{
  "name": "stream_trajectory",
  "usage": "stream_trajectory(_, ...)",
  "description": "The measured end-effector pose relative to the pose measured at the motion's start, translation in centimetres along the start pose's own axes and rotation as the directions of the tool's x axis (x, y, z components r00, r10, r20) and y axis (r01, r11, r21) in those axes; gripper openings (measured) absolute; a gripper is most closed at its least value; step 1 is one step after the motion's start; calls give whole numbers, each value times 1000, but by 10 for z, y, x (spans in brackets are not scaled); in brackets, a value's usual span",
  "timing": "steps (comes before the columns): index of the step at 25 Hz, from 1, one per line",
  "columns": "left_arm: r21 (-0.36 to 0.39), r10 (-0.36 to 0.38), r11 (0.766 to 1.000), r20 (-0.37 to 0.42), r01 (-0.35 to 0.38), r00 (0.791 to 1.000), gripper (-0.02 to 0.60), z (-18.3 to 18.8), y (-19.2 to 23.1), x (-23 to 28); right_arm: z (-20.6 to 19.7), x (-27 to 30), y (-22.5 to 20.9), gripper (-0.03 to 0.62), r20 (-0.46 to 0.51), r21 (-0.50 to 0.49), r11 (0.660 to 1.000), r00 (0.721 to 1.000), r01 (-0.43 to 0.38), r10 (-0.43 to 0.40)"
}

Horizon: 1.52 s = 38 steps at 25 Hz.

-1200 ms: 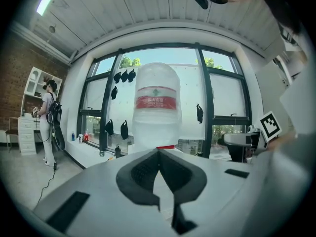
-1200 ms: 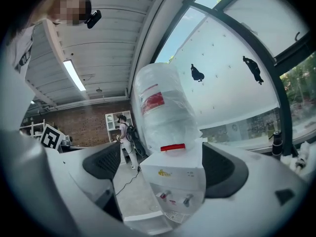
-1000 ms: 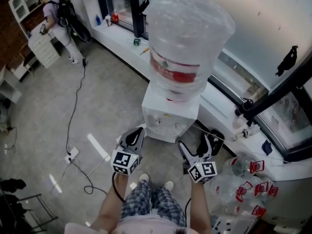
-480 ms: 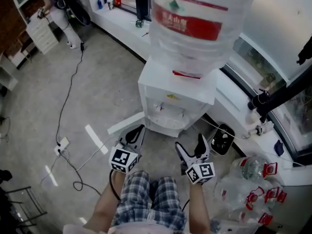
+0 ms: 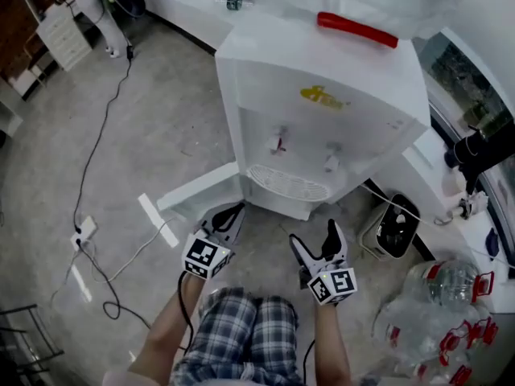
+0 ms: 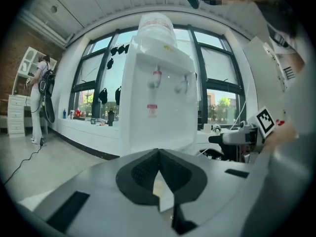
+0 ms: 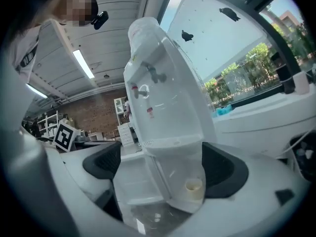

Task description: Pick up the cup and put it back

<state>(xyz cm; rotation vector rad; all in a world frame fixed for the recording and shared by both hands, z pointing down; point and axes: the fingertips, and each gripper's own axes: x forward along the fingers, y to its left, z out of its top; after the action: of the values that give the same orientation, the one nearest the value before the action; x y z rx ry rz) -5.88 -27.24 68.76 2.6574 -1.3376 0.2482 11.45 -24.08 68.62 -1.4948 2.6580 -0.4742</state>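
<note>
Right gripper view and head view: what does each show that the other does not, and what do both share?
Only the right gripper view shows a small pale cup in the open lower compartment of the tall white water dispenser. Only the head view shows the person's checked trousers and the clear plastic bottles with red fittings. Both show the dispenser's front.

My right gripper (image 7: 165, 168) holds its jaws spread wide, gripping nothing. Past them the white water dispenser (image 7: 163, 102) leans across the frame. A small pale cup (image 7: 193, 185) stands in its lower compartment, closer to the jaw on the right.
</note>
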Motion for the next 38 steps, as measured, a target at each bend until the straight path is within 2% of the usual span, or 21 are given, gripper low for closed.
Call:
stream_trajectory(3, 26, -17, 1000, -3, 17, 1000, 25, -47, 10, 21, -48, 15, -19, 508, -27, -67, 997, 999, -24, 22)
stream_trajectory(6, 90, -26, 996, 1, 26, 1000, 25, -84, 18, 37, -86, 30, -36, 508, -23, -86, 996, 999, -34, 32)
stream_trajectory(10, 58, -29, 998, 25, 28, 999, 25, -128, 29, 57, -127, 44, -52, 508, -27, -112, 992, 998, -51, 48)
stream_trajectory(14, 77, -36, 996, 35, 33, 999, 25, -154, 33, 73, -156, 53, -63, 508, -23, -123, 991, 998, -55, 53)
stream_trajectory(21, 94, -52, 994, 49, 47, 997, 25, -183, 39, 95, -193, 68, -76, 508, -32, -133, 990, 998, -55, 52)
stream_trajectory(25, 79, -50, 996, 57, 46, 997, 25, -193, 40, 102, -209, 74, -82, 508, -51, -132, 990, 998, -48, 42)
stream_trajectory(36, 64, -67, 996, 43, 64, 997, 25, -202, 39, 106, -221, 119, -97, 508, -54, -117, 993, 998, 26, -33)
stream_trajectory(38, 67, -71, 995, 41, 69, 997, 25, -202, 37, 106, -226, 134, -98, 508, -72, -144, 989, 996, 32, -43)
